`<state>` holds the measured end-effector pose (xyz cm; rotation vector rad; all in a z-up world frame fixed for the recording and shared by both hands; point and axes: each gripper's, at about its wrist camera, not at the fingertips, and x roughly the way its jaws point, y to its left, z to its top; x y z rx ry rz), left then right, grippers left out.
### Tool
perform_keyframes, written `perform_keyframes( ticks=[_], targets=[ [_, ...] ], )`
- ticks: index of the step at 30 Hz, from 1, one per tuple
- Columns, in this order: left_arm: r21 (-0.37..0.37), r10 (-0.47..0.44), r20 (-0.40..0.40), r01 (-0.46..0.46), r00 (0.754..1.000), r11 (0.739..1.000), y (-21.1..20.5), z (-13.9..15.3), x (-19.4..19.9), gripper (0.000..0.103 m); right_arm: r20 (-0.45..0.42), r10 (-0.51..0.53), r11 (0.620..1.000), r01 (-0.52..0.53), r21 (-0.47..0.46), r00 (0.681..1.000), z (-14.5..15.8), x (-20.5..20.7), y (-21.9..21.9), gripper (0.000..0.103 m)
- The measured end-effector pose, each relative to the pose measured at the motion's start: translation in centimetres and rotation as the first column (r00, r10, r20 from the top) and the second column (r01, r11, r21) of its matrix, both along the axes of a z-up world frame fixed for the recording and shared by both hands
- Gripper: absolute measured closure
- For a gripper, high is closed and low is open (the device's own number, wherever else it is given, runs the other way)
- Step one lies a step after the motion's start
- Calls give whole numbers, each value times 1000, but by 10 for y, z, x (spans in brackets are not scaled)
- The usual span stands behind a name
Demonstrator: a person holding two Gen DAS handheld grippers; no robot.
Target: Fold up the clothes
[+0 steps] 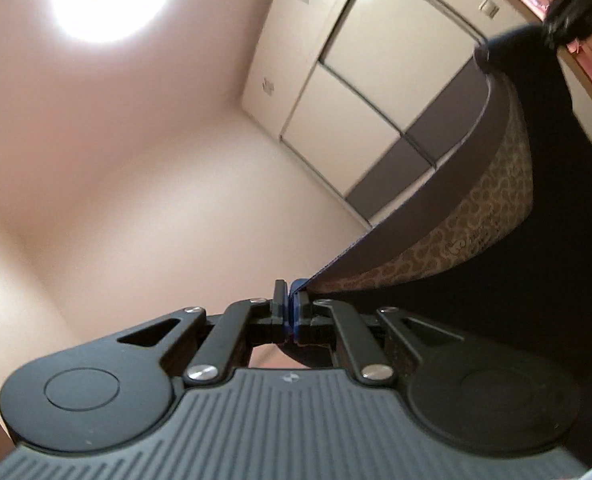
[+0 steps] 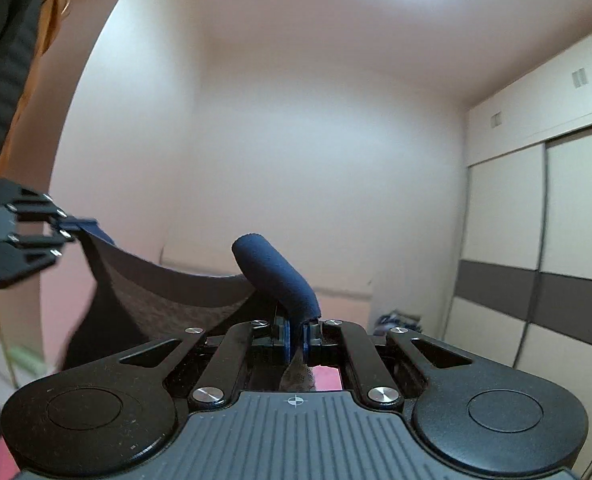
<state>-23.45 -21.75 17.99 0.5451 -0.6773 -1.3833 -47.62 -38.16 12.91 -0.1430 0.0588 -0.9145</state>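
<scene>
Dark navy fabric of the garment (image 2: 184, 288) is clamped at one corner in the closed right gripper (image 2: 295, 340) and at the other in the closed left gripper (image 1: 289, 312), hanging in the air between them. The top edge should be kept taut and level, judging by its sag, before it is lowered for folding; beyond it stands the wardrobe (image 2: 536, 248).

Dark garment (image 2: 168, 280) stretched between right tool (image 2: 295, 338) and left tool (image 2: 78, 226) (both clamped).

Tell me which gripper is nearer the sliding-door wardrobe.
Right, judging by the right wrist view: the wardrobe stands off the right gripper's outer side, while the left gripper sits on the opposite side.
</scene>
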Motion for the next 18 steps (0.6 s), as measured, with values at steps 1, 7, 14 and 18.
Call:
perform_keyframes(
  ticks=[1,7,14,18],
  targets=[
    [-15,-7,15,7,1000,1000,10,8,-4,101,14,-1,1000,1,-8,1000,2,0,4,100],
    [3,10,19,-10,1000,1000,15,23,12,101,61,23,999,-21,-39,998,10,11,1,99],
    [160,138,-42,-130,989,979,-66,-5,40,101,1,131,991,-131,18,991,-8,70,-115,99],
    [297,269,-92,-231,959,926,-165,-60,74,100,-58,211,973,-204,110,976,-47,137,-242,99]
  ],
)
